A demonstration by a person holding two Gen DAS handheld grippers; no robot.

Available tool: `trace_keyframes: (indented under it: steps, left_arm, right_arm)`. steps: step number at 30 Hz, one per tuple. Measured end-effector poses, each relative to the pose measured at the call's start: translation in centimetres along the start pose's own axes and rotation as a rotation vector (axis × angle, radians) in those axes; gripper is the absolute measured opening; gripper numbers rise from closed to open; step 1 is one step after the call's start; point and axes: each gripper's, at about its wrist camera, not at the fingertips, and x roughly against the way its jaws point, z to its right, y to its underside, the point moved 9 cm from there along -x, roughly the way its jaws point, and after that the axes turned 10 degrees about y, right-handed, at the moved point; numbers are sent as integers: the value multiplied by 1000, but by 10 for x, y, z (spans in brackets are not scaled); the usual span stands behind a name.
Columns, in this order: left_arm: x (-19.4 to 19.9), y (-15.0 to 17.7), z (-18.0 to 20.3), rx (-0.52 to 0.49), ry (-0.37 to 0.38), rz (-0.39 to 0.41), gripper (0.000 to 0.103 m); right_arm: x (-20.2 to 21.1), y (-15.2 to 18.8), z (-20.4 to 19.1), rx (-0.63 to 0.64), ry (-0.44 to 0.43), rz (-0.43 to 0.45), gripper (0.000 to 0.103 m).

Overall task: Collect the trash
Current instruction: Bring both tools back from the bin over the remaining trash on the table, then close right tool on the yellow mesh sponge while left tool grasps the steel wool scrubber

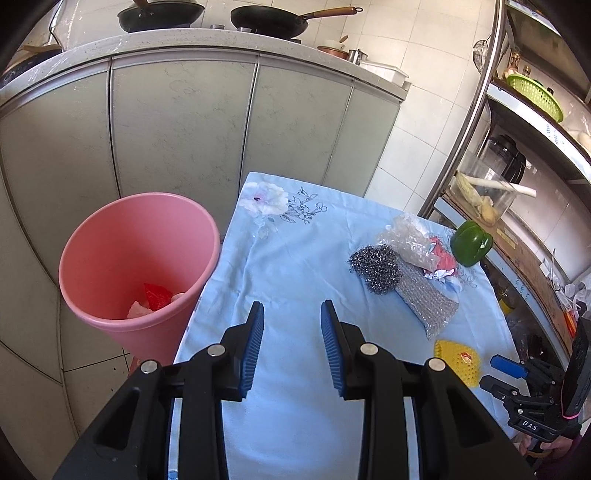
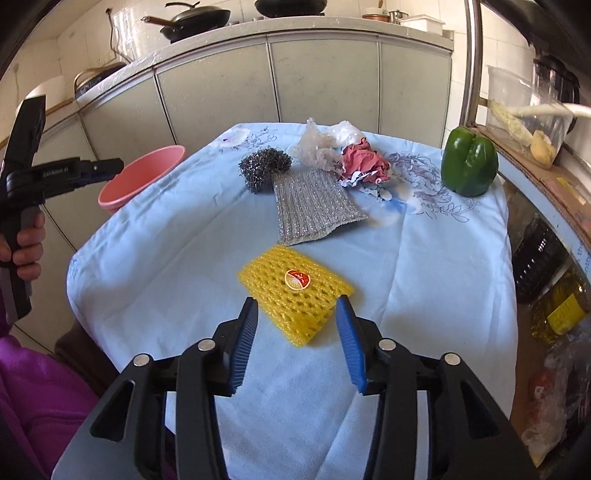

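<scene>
A pink bin (image 1: 136,258) stands left of the blue-clothed table (image 1: 295,258); it holds red and pale scraps (image 1: 157,297). My left gripper (image 1: 291,314) is open and empty above the table's left part. On the table lie a yellow foam net (image 2: 295,297), a silver scrub cloth (image 2: 314,208), a steel wool ball (image 2: 264,166), crumpled clear plastic (image 2: 321,144) and a crumpled pink wrapper (image 2: 364,162). My right gripper (image 2: 297,308) is open, its fingers either side of the yellow net's near end.
A green pepper (image 2: 469,166) stands at the table's far right. Grey kitchen cabinets (image 1: 184,122) with pans (image 1: 269,20) on top lie behind. A metal shelf rack (image 2: 535,184) with bottles and containers stands to the right. The bin also shows in the right wrist view (image 2: 142,173).
</scene>
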Motion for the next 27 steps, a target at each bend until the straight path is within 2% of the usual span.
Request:
trace_keyframes:
  steps: [6,12,16,18,20,22,27]
  left_arm:
    - [-7,4,5,-14,2,-21,31]
    - [-13,9,3,-15,-1,-38,31]
    - [-19,9,0,-7,-7,-49,31]
    - [-23,9,0,-7,-4,-55,31]
    - [-27,8,1,-13,-3,-61,31]
    - [-30,7,4,-20,2,-64,31]
    - [-40,0,14,-49,13,-67,31]
  right_arm:
    - [-8,-6,-26,179,9,2,46]
    - [-32,2,-25,342,102,-51,46]
    - [-34,-1,-13,271,53,-63,46]
    - [-33,-2,-6,197,11,-65,37]
    - [-30,-4,2,127,-20,-56,22]
    - [-27,-7,8,62,-43,-43,15]
    - [-20,-21,24,-158,-144,-2,12]
